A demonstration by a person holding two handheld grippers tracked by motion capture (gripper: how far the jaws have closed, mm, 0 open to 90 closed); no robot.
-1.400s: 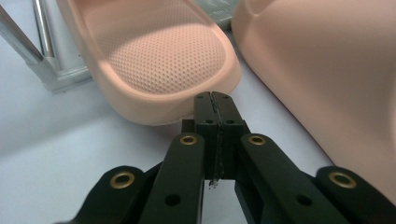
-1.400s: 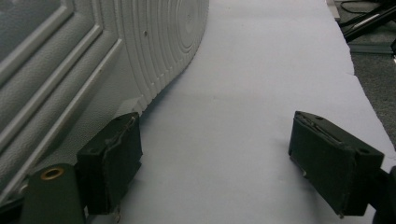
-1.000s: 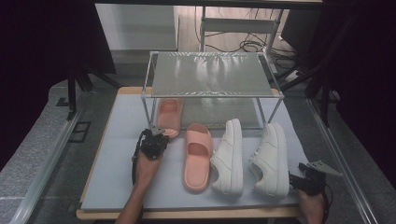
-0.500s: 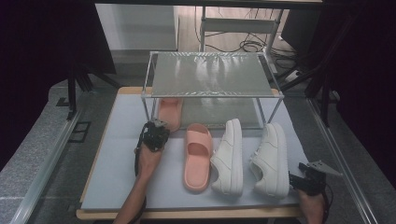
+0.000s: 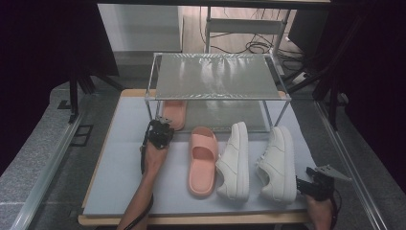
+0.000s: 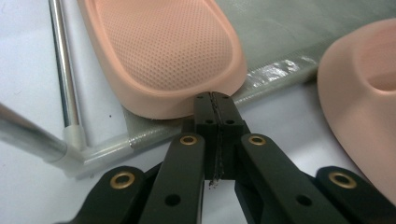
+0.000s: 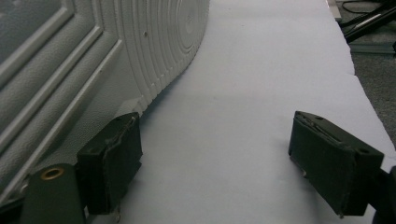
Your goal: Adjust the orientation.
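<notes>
While the right hand-held gripper (image 5: 311,184) sits unmoved at the lower right of the high view, the left hand-held gripper (image 5: 160,132) has travelled from left of centre up the frame over the last second, and it now stands right at the heel of the pink slide (image 5: 173,112) that lies half under the rack (image 5: 218,76), on the rack's bottom shelf. Its jaws are pressed fully together with nothing between them; in the left gripper view (image 6: 215,100) the joined tips meet the rounded rim of that slide (image 6: 168,56) near the middle of the frame, though whether they press on it or merely stand against it I cannot tell. I judge this to be a push with closed tips, meant to nudge the slide deeper under the rack, and not a pick-up, since closed jaws cannot take hold of the rim. The second pink slide (image 5: 202,160) lies on the grey mat of the counter (image 5: 119,158) just right of the forearm, at the centre of the high view, and shows as a pink mass at the right edge of the left gripper view (image 6: 359,107). Two white sneakers (image 5: 234,160) (image 5: 279,163) lie side by side further right. The right hand-held gripper has its jaws spread wide and empty (image 7: 217,163), one pad just beside the ribbed sole of the nearer sneaker (image 7: 154,42), apparently waiting. If the slide is being stowed, one shoe is nearly placed and three are still out on the counter.
</notes>
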